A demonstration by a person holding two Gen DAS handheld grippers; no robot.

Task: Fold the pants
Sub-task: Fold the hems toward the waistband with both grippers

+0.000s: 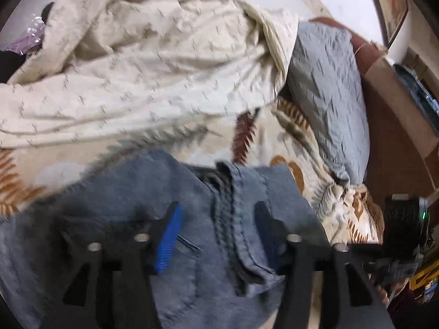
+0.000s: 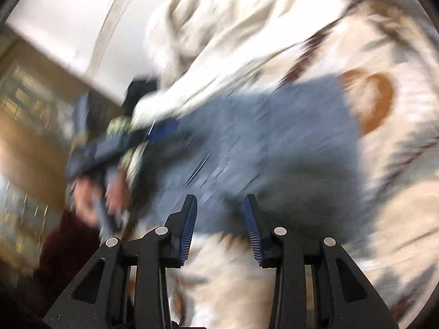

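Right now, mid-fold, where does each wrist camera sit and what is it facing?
Left wrist: on the left hand-held gripper, looking down along its parted fingers at the blue pants, with a cream blanket and a grey pillow beyond; no hand shows.
Right wrist: on the right hand-held gripper, facing the pants from another side, blurred; the person's left hand and dark red sleeve show.
Shared: the pants and the leaf-print bedsheet.
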